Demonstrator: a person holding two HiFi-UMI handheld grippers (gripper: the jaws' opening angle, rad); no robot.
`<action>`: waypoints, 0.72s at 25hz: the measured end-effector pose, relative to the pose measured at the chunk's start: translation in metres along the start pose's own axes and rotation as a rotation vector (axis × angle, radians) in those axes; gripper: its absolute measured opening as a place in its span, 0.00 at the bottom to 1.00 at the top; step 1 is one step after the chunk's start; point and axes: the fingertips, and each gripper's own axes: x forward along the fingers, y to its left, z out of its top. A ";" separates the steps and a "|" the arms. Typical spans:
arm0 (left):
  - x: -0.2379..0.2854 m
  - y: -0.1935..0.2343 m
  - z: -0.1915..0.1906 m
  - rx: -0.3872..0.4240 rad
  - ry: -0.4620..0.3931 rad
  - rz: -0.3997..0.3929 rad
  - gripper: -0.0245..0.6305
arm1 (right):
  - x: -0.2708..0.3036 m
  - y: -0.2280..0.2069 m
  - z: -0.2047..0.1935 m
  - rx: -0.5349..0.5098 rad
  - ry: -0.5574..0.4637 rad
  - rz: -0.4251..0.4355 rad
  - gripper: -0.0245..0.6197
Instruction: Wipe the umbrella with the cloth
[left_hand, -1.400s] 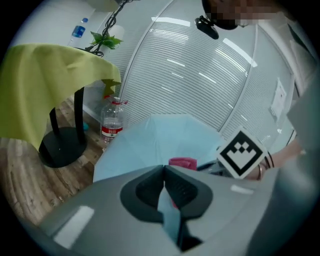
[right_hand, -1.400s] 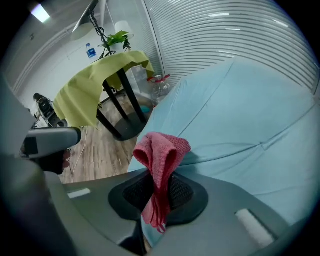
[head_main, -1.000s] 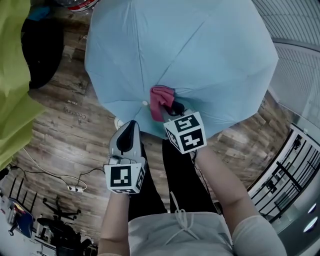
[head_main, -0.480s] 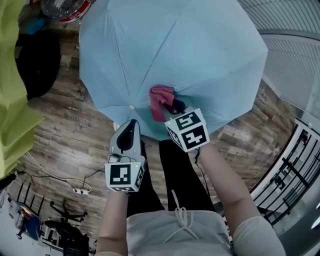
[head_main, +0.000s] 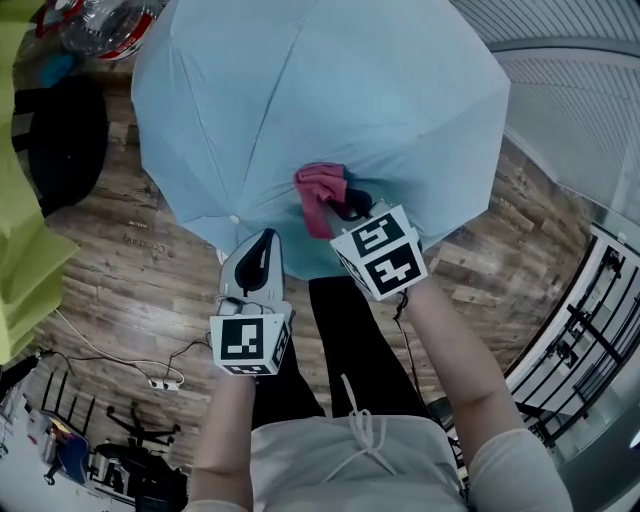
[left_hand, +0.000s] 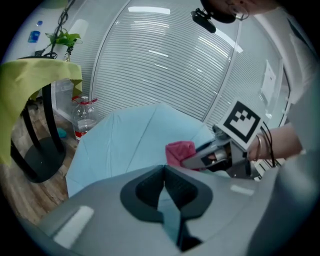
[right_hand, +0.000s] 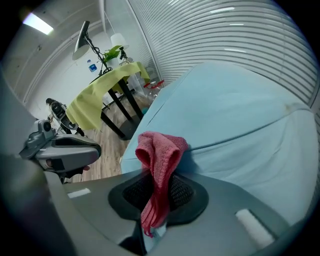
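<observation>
Pale-blue fabric fills most of the head view. The umbrella (head_main: 330, 90) stands open over the wooden floor (head_main: 120, 280) with its outer face turned up toward the person, so the canopy can be wiped without turning it over. Its near rim sits just ahead of the person's legs (head_main: 350, 340), and both tools work there.

The right tongs (head_main: 345, 207) are clamped tight on the cloth (head_main: 318, 190), a pink-red towelling rag. The right gripper view shows it pinched between the ribbed pads, with a folded bunch standing out beyond the tips and a tail hanging back. That bunch, not the hard jaws, rests against the canopy beside a seam, so the fabric gets rubbed and the plastic does not scrape it.

The left tongs (head_main: 265, 238) reach the rim near the cloth, on its left. Their jaws are drawn together and a sliver of pale blue runs between them. I read that as the hem nipped there, though the view does not make it certain. Held so, the rim would be braced against the push of the rag, since an open canopy on a floor gives and rolls under pressure. Wiping looks under way on the near panels, and the far panels seem yet to be reached.
</observation>
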 end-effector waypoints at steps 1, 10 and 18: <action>0.003 -0.004 0.001 0.003 -0.002 -0.001 0.05 | -0.003 -0.004 0.000 -0.006 0.002 0.001 0.13; 0.025 -0.033 0.009 0.019 0.011 -0.008 0.05 | -0.036 -0.044 0.002 -0.051 -0.031 -0.010 0.13; 0.051 -0.068 0.021 0.036 0.010 -0.033 0.05 | -0.071 -0.088 0.003 -0.058 -0.072 -0.024 0.13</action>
